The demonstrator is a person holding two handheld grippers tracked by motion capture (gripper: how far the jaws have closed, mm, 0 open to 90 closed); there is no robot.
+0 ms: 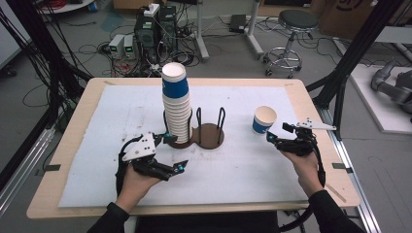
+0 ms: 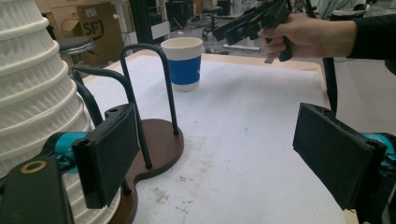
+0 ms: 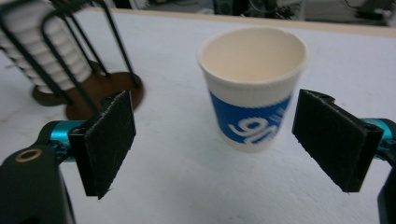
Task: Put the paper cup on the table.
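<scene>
Both grippers (left (image 1: 176, 153), right (image 1: 277, 133)) gape empty, right one near paper cup (image 1: 264, 120).

The paper cup (image 3: 252, 88) bears white figures reading "90" on its blue band; the cardboard box (image 2: 95, 25) reads "SF".

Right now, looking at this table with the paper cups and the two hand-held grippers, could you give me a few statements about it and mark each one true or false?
1. The single blue-and-white paper cup stands upright. True.
2. The right gripper is clamped on that cup. False: its jaws stand open, apart from the cup.
3. The tall stack of white paper cups sits in the dark wire cup holder. True.
4. The stack lies tipped over on the white table mat. False: it stands upright.
5. The left gripper has open jaws with nothing between them. True.
</scene>
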